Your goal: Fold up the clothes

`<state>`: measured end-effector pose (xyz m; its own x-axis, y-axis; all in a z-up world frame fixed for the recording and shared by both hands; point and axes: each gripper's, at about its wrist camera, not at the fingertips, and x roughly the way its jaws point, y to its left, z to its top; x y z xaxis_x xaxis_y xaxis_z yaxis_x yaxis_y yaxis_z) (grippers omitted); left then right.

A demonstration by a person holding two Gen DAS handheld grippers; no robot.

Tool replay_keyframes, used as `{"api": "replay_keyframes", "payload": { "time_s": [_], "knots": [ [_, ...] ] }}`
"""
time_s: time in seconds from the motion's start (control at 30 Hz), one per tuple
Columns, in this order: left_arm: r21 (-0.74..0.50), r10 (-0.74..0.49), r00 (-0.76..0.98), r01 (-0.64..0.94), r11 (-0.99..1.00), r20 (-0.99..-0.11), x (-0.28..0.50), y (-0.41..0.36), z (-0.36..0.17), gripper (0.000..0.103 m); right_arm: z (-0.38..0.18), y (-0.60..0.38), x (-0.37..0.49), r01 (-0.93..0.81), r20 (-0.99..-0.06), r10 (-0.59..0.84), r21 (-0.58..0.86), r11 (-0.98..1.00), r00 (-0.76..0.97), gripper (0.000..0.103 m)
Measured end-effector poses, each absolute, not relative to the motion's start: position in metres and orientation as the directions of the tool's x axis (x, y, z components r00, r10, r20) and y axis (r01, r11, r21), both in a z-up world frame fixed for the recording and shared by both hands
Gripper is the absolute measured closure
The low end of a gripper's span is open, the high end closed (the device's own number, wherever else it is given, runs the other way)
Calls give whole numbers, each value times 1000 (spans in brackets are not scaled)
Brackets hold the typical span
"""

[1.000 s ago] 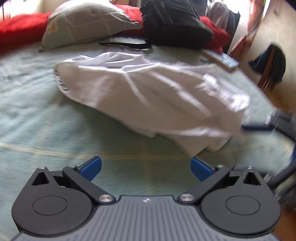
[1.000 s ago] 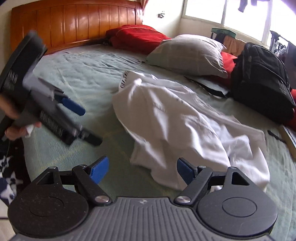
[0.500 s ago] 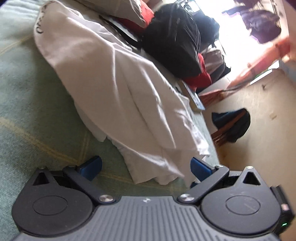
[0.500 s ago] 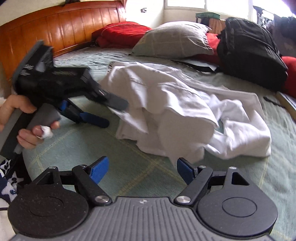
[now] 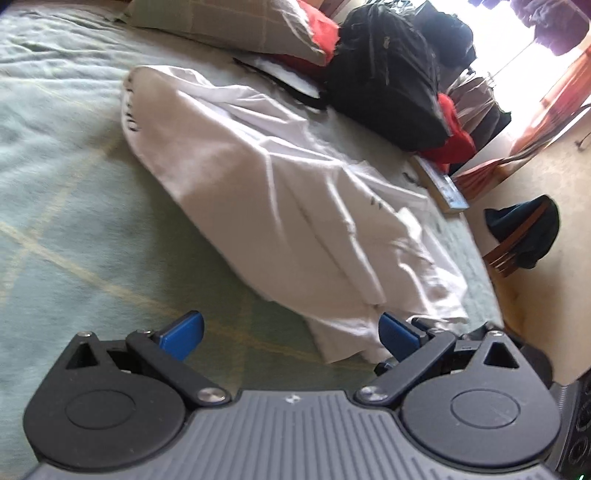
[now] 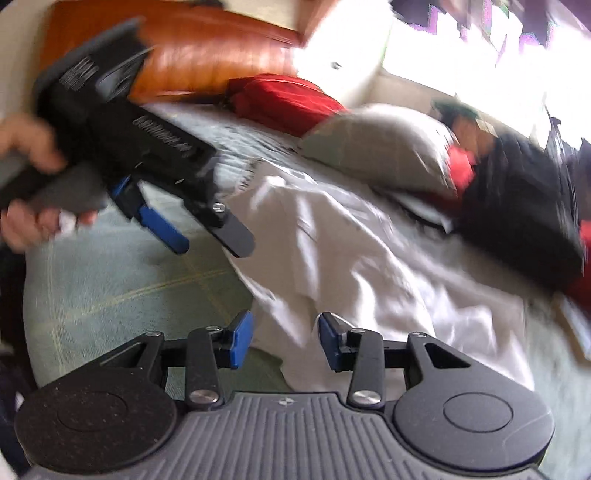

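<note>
A crumpled white garment [image 5: 277, 206] with dark print at its far end lies across the green bedcover [image 5: 74, 206]. My left gripper [image 5: 291, 334] hovers low over the cover, open wide, with the garment's near hem just ahead of its right pad. In the right wrist view the garment [image 6: 351, 266] fills the middle. My right gripper [image 6: 286, 341] has its jaws narrowed, with the garment's near edge lying between the blue pads and a gap still showing. A hand [image 6: 26, 184] holds the left gripper [image 6: 210, 245], open, above the garment's left side.
A grey pillow [image 5: 229, 22], red pillows [image 6: 284, 99] and a black backpack [image 5: 384, 77] line the far side of the bed. A wooden headboard [image 6: 207, 48] stands behind. A book [image 5: 443, 184] lies at the bed's edge, and a chair with dark clothing [image 5: 524, 236] stands on the floor.
My right gripper's jaws have narrowed a lot and it has moved in onto the garment's near edge. The left gripper has swung and tilted, still open wide.
</note>
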<state>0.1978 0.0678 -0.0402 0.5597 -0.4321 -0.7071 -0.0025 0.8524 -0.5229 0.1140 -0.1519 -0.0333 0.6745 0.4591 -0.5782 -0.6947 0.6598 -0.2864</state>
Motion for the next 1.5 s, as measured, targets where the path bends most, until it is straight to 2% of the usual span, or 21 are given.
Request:
{"api": "replay_keyframes", "payload": {
  "time_s": [0.13,0.33,0.43,0.47,0.53,0.6,0.73,0.87,1.03,1.2,1.27,1.5],
  "knots": [
    [-413,-342,549,-7,911,-763,197,76,-35,3,-40,-134,104,-672,-567,390,-460,581,725,59],
    [-227,-219,565,57,972,-796,187,82,-26,2,-36,-123,101,-674,-586,357,-515,530,728,58],
    [-178,-198,564,92,980,-801,184,81,-25,2,-34,-117,99,-675,-594,340,-541,503,729,60],
    [-172,-200,567,102,980,-799,182,81,-24,2,-39,-114,102,-670,-599,321,-556,493,734,62],
    [-165,-199,579,111,980,-791,174,86,-21,2,-56,-104,116,-653,-610,267,-593,470,746,82],
    [-157,-196,591,117,981,-782,165,91,-17,2,-65,-101,127,-642,-620,227,-603,473,751,91],
    [-161,-194,612,109,981,-767,153,107,-12,2,-47,-99,131,-699,-668,298,-477,533,682,96],
    [-248,-247,630,89,965,-736,147,129,-6,2,-30,-82,127,-788,-703,436,-295,540,562,97],
    [-284,-251,664,60,957,-705,135,153,4,2,-16,-42,121,-862,-685,588,-119,492,430,98],
    [-291,-223,692,20,957,-686,123,174,11,2,-3,-3,114,-910,-630,721,55,412,288,96],
    [-307,-228,691,10,952,-686,122,181,7,2,-3,-9,115,-899,-631,720,77,431,291,90],
    [-373,-288,624,-6,928,-726,132,190,-30,2,-9,-50,122,-833,-658,670,115,542,345,83]
  ]
}}
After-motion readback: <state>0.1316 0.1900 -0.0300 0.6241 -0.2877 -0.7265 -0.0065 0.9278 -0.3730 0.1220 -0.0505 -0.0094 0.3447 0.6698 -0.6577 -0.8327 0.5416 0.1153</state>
